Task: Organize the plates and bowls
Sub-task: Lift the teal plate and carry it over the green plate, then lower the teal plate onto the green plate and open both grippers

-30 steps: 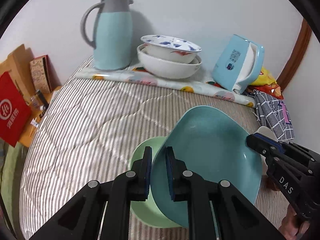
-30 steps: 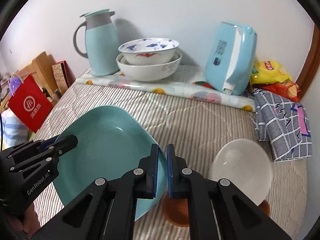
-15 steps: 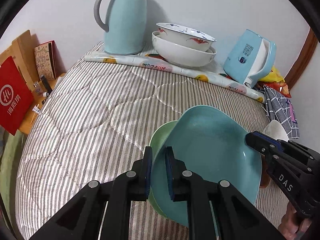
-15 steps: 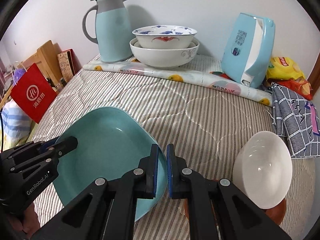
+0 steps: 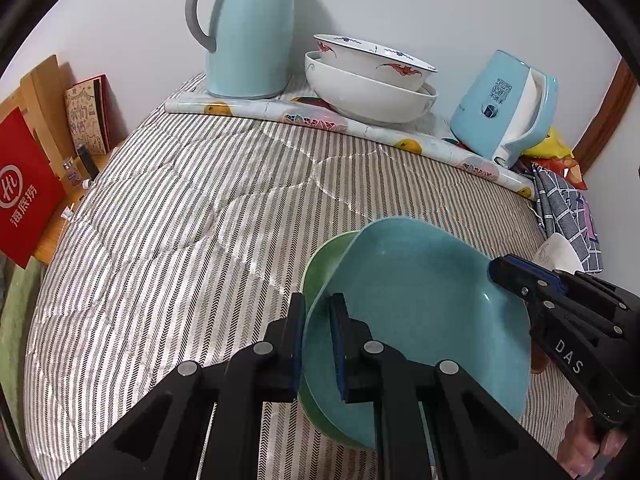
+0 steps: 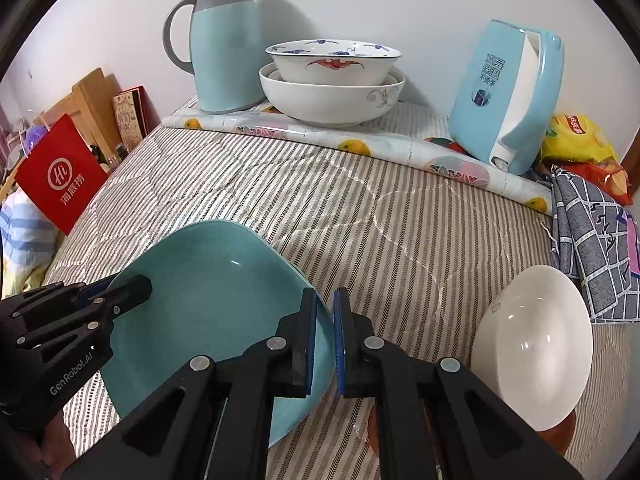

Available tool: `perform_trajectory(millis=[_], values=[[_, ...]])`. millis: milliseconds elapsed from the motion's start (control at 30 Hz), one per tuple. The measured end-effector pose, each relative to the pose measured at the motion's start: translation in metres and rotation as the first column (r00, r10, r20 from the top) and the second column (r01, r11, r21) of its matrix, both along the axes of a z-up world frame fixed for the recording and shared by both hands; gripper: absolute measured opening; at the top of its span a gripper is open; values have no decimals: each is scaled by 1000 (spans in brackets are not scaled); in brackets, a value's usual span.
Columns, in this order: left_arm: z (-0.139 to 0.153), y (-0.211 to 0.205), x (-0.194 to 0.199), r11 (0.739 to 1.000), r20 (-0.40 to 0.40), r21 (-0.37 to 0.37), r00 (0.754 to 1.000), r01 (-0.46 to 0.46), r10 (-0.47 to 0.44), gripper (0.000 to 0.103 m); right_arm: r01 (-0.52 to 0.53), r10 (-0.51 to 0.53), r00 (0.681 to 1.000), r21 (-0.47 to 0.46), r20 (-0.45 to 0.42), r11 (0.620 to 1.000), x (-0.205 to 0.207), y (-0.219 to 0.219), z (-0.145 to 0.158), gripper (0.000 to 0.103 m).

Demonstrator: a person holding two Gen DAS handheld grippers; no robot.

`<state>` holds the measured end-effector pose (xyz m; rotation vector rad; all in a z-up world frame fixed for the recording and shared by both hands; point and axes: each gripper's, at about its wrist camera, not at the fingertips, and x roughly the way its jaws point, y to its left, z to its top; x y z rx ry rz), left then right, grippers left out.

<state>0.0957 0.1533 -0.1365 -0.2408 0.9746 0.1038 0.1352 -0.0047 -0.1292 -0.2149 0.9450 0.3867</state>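
I am gripping the near-left rim of the teal plate (image 5: 420,320) with my left tool (image 5: 318,340), its pads closed tight on the edge. The plate is sitting tilted above the green plate (image 5: 320,264), which is lying on the striped bed cover (image 5: 180,208). My right tool (image 6: 325,340) is pinching the plate's opposite rim, jaws nearly shut around it. Just to the right, a white bowl (image 6: 532,344) is resting tipped on a brown dish (image 6: 560,440). At the far edge, two stacked white bowls (image 6: 332,80) are sitting between a teal thermos jug (image 6: 224,40) and a light-blue box (image 6: 508,100).
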Motion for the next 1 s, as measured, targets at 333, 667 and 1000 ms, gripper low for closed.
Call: perform_trajectory(millis=[333, 667, 1000], values=[[0, 2, -2, 1000, -5, 15, 1000, 6, -6, 13, -20, 20, 1000, 11, 0, 1000, 9, 5, -5, 9], [-3, 2, -6, 1000, -27, 13, 1000, 0, 1, 13, -3, 2, 1000, 27, 18, 1000, -3, -4, 3, 29], [1, 0, -15, 1000, -24, 13, 1000, 3, -3, 13, 4, -1, 999, 47, -54, 999, -20, -15, -10, 21]])
